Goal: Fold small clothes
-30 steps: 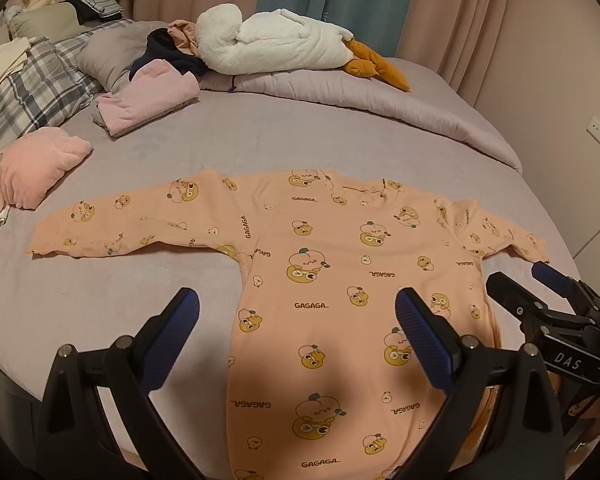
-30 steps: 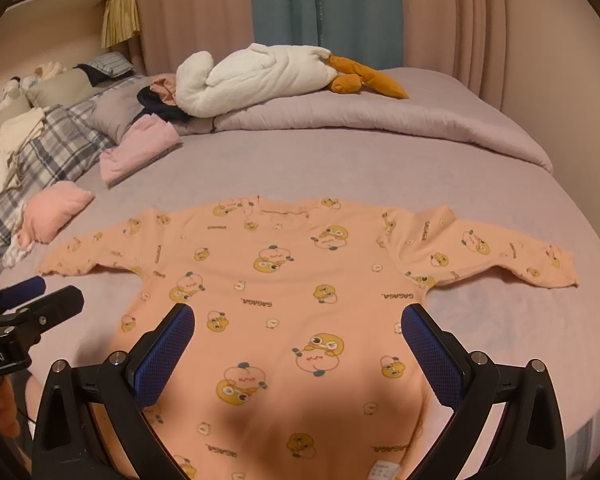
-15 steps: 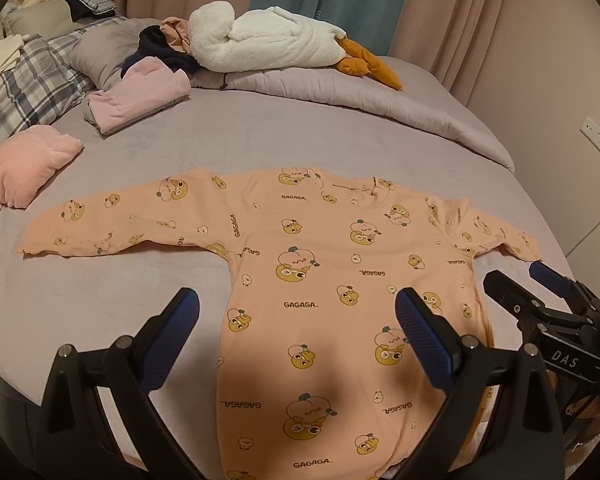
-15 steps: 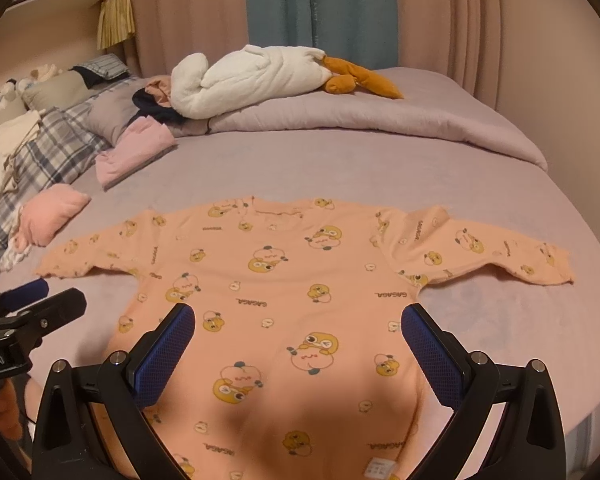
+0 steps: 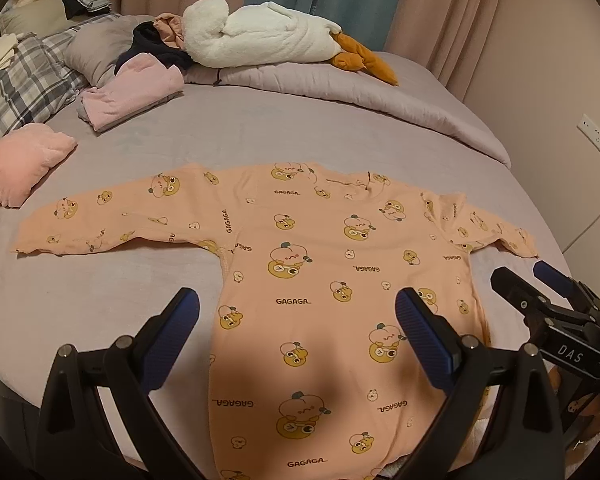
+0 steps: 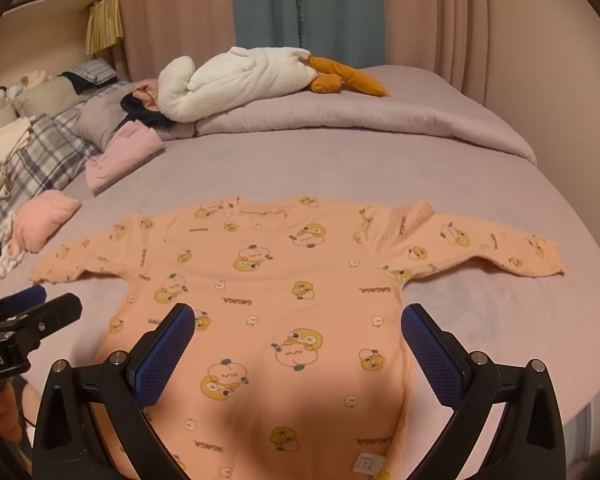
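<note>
The top [image 5: 328, 280] lies flat on the bed [image 5: 300, 128], front up, both sleeves spread out to the sides and the neckline toward the pillows; no fold shows in it yet, so the task looks to be at its very start. Over the last second little has changed: the garment has kept its shape and place, and both cameras have only drifted slightly, the left view now showing a little more of the near hem; that suggests the spreading is done and the hands are settling before a first grasp.

The left hand-held gripper [image 5: 296, 332] hovers above the lower body of the top, jaws wide apart and holding nothing; the right hand-held gripper [image 6: 298, 344] hangs likewise over the hem, jaws apart and empty. Neither touches the cloth, as far as can be told.

A likely first move is a sleeve: the left sleeve [image 5: 100, 220] and right sleeve [image 6: 468, 244] each lie well out from the body and would fold inward. Folded pink clothes [image 5: 136, 92] and a plush goose [image 5: 260, 36] sit well apart, near the pillows.
</note>
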`<state>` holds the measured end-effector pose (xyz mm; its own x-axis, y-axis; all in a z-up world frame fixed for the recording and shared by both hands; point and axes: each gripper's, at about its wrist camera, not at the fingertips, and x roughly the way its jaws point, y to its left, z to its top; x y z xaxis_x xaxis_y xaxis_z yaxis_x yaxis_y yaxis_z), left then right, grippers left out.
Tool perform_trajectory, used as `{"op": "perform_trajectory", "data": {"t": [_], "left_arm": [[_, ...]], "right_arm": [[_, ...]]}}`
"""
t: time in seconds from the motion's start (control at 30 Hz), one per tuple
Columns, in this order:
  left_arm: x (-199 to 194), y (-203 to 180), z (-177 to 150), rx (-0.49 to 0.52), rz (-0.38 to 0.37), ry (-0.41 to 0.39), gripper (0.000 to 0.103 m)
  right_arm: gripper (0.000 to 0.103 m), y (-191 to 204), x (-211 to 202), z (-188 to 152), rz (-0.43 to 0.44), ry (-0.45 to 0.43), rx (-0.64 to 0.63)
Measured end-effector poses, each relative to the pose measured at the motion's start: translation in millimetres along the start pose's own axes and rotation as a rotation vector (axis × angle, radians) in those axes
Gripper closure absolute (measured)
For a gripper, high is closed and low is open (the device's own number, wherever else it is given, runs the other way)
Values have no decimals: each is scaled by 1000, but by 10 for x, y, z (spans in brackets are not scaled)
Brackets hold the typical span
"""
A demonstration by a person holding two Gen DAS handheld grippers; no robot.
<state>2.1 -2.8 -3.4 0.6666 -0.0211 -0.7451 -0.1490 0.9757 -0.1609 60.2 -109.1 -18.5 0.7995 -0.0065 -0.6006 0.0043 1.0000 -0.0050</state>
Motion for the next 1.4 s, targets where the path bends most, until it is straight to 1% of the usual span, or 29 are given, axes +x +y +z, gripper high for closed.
{"op": "perform_trajectory", "data": {"t": [0.17, 0.5, 0.67, 0.77, 0.9, 0.97, 1.07, 1.2, 1.27, 1.33, 1.4], "left_arm": [[21, -21, -6, 12, 6, -18, 5], [56, -39, 14, 10, 7, -2, 5], [122, -52, 22, 13, 11, 16, 5], [179, -61, 33, 11, 5, 24, 5], [297, -79, 51, 5, -2, 42, 5], [363, -83, 59, -1, 2, 57, 7], [480, -89, 75, -7, 11, 74, 8], [600, -89, 104, -20, 35, 83, 10], [649, -79, 113, -22, 51, 84, 11], [684, -61, 118, -30, 62, 88, 11], [713, -40, 116, -42, 71, 91, 12]], "right_arm": [[0, -46, -14, -2, -6, -3, 8], [0, -169, -46, -18, -26, -2, 33], [0, -311, -71, -32, -32, -5, 68], [0, -481, -89, -42, -35, -11, 106], [1, -849, -109, -54, -37, -20, 205], [3, -1171, -122, -61, -19, -37, 306], [5, -1537, -91, -44, -49, -65, 390], [14, -2203, 117, -98, -40, -70, 550], [16, -2528, 268, -132, -55, -65, 619], [24, -2872, 437, -177, -100, -61, 701], [26, -3106, 563, -214, -124, -55, 742]]}}
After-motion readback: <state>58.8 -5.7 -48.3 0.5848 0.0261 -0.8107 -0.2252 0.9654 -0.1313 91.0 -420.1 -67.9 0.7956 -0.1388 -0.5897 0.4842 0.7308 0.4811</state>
